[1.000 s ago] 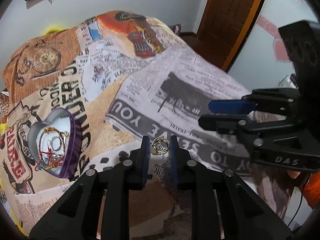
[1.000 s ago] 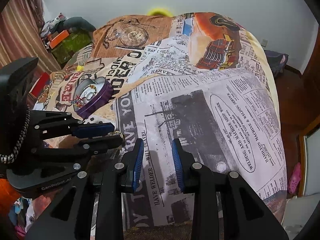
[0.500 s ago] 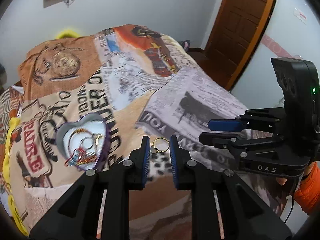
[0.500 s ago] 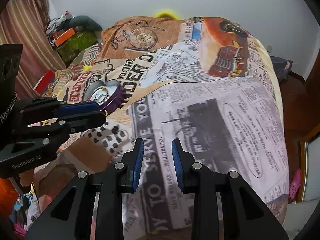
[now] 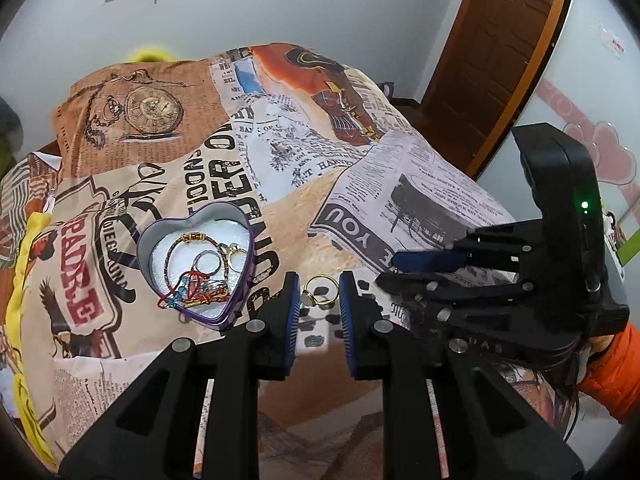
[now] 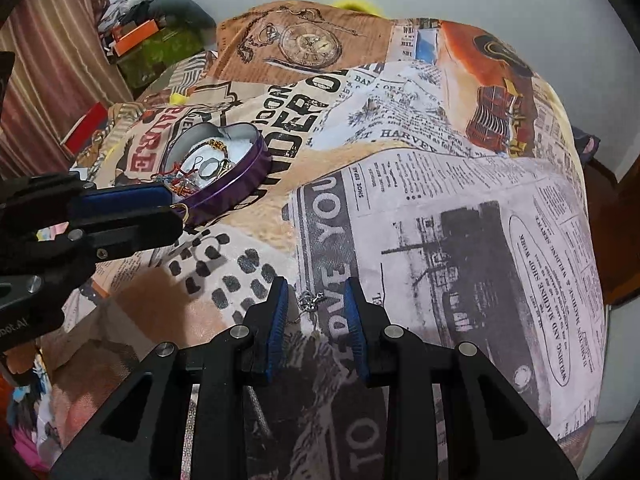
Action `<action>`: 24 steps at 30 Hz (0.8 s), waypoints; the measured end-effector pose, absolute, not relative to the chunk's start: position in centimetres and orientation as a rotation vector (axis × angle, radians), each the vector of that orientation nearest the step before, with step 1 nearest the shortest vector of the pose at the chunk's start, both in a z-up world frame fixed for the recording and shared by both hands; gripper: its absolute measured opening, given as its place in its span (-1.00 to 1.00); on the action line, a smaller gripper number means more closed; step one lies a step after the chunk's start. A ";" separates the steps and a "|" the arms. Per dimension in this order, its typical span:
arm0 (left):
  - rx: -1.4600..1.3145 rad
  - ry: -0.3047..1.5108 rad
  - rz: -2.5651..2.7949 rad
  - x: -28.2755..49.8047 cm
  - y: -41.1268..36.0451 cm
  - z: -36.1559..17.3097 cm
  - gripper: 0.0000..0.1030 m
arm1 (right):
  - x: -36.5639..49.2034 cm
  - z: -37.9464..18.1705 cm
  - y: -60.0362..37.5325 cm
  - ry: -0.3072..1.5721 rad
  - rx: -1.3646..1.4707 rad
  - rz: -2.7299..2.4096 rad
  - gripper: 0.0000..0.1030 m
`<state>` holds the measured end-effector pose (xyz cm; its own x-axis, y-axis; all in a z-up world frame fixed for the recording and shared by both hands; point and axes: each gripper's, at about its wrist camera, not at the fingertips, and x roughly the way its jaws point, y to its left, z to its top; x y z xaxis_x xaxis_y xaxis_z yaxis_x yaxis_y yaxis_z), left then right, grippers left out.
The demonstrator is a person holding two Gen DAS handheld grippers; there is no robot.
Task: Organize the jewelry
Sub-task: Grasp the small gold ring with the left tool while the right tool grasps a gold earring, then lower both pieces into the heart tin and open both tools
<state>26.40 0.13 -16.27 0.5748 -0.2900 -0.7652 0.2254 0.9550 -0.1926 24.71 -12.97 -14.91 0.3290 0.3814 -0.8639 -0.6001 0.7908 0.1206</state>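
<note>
My left gripper (image 5: 319, 294) is shut on a gold ring (image 5: 320, 290) and holds it above the bedspread, just right of a purple heart-shaped tin (image 5: 199, 261) with bracelets and rings inside. The tin also shows in the right wrist view (image 6: 224, 172), with the left gripper (image 6: 168, 210) beside it. My right gripper (image 6: 315, 302) is open above a small silver jewelry piece (image 6: 309, 301) that lies on the bedspread between its fingertips. In the left wrist view the right gripper (image 5: 396, 268) is at the right, jaws apart.
A bed (image 6: 460, 208) with a newspaper-print spread fills both views. A brown door (image 5: 492, 52) stands at the back right. Boxes and clutter (image 6: 148, 40) lie beside a curtain at the far left. The bed edge drops off at the right.
My left gripper has lifted with the gold ring and moved toward the heart tin. My right gripper has come down over the small silver piece, which now shows between its fingers.
</note>
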 end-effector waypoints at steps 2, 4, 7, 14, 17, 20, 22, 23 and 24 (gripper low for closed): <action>-0.082 0.907 -0.297 26.3 0.4 -16.2 -0.64 | 24.8 -14.8 -12.9 1.063 -0.236 0.657 -0.77; -0.088 0.904 -0.293 26.3 0.6 -16.0 -0.64 | 24.7 -14.7 -12.9 1.063 -0.231 0.661 -0.77; -0.090 0.892 -0.283 25.9 1.1 -15.6 -0.64 | 24.5 -14.1 -12.9 1.052 -0.224 0.661 -0.77; -0.097 0.854 -0.252 25.4 2.6 -14.1 -0.64 | 24.6 -10.8 -12.5 0.980 -0.184 0.664 -0.77; -0.104 0.838 -0.233 25.2 3.6 -13.5 -0.64 | 24.8 -9.2 -12.1 0.943 -0.170 0.670 -0.77; -0.110 0.823 -0.216 25.3 4.5 -13.0 -0.64 | 24.9 -7.9 -11.3 0.911 -0.168 0.675 -0.77; -0.112 0.811 -0.205 25.4 5.1 -12.5 -0.64 | 25.1 -7.1 -10.6 0.890 -0.169 0.684 -0.77; -0.114 0.805 -0.200 25.5 5.5 -12.3 -0.64 | 25.1 -6.8 -10.4 0.882 -0.169 0.689 -0.77; -0.115 0.799 -0.195 25.5 5.8 -12.1 -0.64 | 25.2 -6.5 -10.1 0.875 -0.169 0.694 -0.77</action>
